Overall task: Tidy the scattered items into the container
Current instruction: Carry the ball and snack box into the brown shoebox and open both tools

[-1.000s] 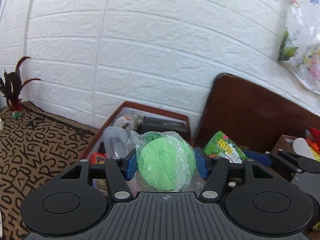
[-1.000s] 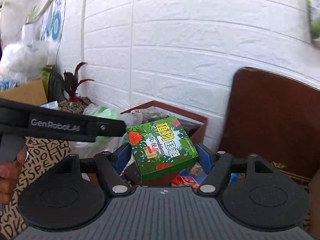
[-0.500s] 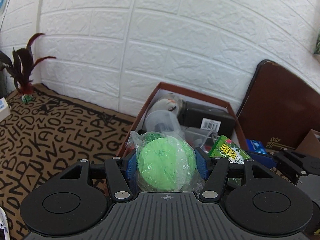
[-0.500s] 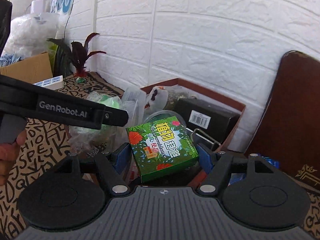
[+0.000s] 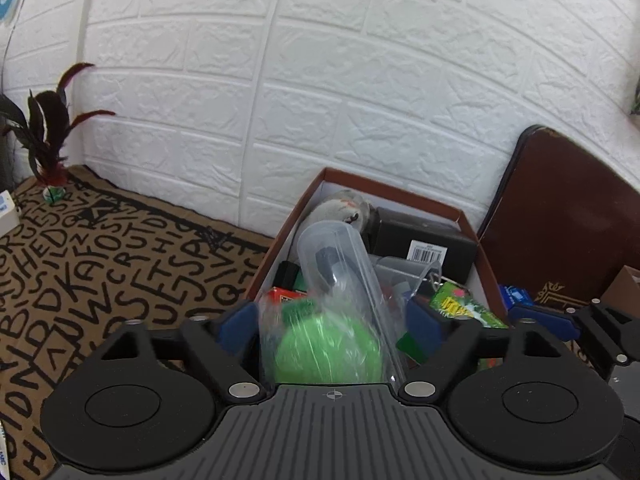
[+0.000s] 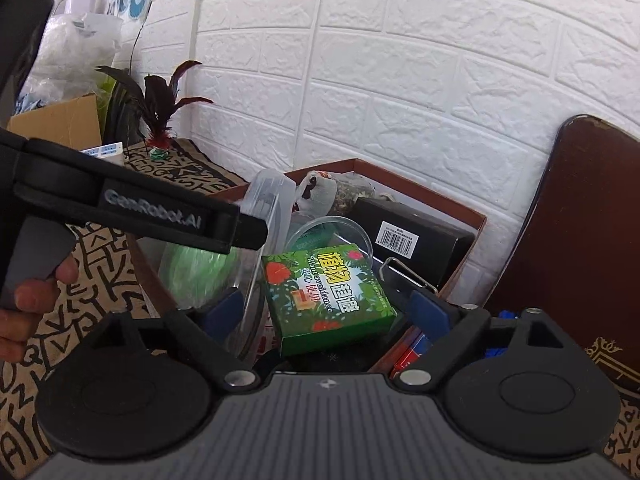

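Note:
Over the brown container [image 5: 384, 189], my left gripper [image 5: 332, 326] has its jaws opening. The bagged green ball [image 5: 328, 354] is blurred between the blue pads [image 5: 239, 326] and is clear of both. My right gripper [image 6: 326, 310] also has its jaws opening above the container [image 6: 420, 190]. The green printed box [image 6: 328, 292] lies between its pads with a gap on each side. That box [image 5: 464, 308] also shows at the right of the left wrist view. The left tool's black arm [image 6: 160, 216] crosses the right wrist view, with a hand [image 6: 36, 300] on its grip.
The container holds a black barcode box [image 5: 424, 240], clear plastic tubs [image 5: 340, 256] and a grey soft toy [image 5: 344, 208]. A brown board [image 5: 560, 220] leans on the white brick wall. A letter-print mat [image 5: 100, 264] and a feather shuttlecock [image 5: 52, 168] lie left.
Both grippers came down over the container, then both sets of jaws spread wide. The green ball has slipped lower and blurs; the green box sits free between the right pads.

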Motion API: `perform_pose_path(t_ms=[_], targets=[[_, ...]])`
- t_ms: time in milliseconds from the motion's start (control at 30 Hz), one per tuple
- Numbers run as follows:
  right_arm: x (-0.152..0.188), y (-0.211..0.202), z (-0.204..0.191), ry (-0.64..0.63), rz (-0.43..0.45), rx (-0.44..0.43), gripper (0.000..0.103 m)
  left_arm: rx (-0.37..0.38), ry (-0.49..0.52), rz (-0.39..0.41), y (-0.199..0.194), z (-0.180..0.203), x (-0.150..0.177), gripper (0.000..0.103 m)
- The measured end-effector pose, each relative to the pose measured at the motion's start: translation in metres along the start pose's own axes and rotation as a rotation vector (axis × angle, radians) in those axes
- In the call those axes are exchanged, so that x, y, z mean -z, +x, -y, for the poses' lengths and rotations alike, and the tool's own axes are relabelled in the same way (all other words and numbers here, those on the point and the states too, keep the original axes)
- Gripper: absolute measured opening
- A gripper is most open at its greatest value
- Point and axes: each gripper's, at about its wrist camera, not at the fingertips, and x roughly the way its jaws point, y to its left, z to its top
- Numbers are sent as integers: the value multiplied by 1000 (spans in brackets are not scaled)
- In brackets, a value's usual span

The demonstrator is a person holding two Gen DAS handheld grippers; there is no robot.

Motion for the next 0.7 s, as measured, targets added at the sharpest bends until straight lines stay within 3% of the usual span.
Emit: perform_pose_path(t_ms=[67,233,700], targets=[[1,-4,-1,-2,9,14,96,12,2,17,-8,2,0,103],[4,-13,2,20,23,28,101,6,5,-3,-15,8,3,103],[18,-60,12,51,44,54,103,39,10,-20,-55,49,32,103]])
